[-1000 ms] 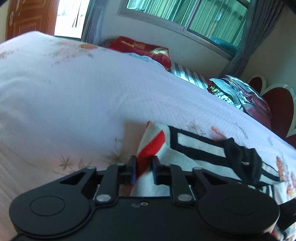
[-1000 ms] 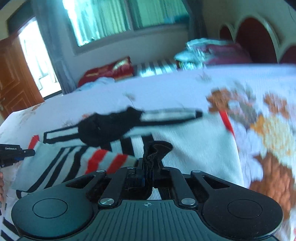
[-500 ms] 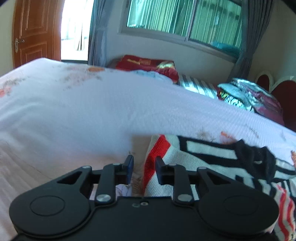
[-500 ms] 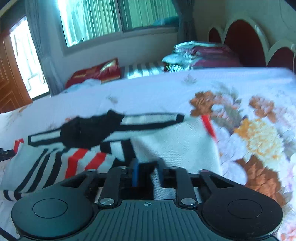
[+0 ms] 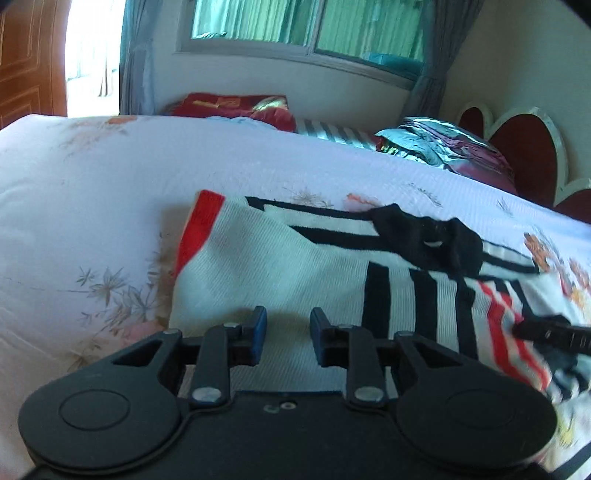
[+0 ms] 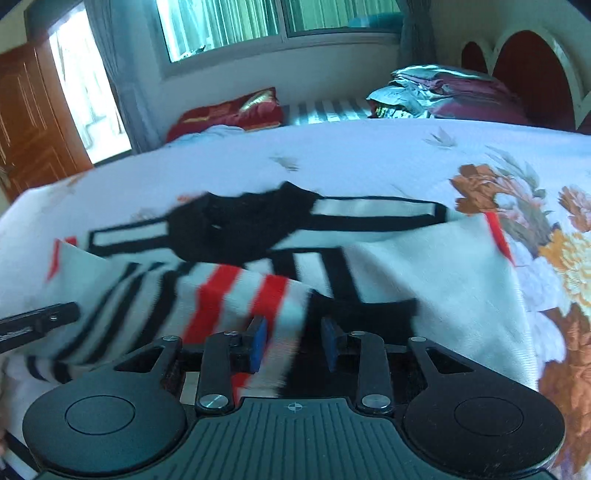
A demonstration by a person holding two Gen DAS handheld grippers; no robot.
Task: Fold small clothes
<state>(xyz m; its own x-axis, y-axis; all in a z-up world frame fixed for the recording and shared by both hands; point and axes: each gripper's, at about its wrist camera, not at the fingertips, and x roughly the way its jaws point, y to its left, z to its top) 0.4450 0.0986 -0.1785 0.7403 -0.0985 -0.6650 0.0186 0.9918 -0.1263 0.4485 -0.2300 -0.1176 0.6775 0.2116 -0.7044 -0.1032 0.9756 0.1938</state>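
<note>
Both your grippers have let go within the last second: the left gripper (image 5: 284, 332) and right gripper (image 6: 293, 341) have just been opening, and each now stands parted over the striped sweater (image 5: 295, 266), gripping nothing. That sweater lies half-folded on the floral bedsheet (image 5: 92, 184), long axis running across both claws, directly beneath them, equally near.

Bed (image 5: 110, 177): white sheet, floral print
Red cushion (image 6: 236, 110): beyond the bed's far edge
Window (image 5: 306, 26): green blinds
Door (image 6: 33, 122): brown wood
Headboard (image 6: 532, 70): red, scalloped
</note>
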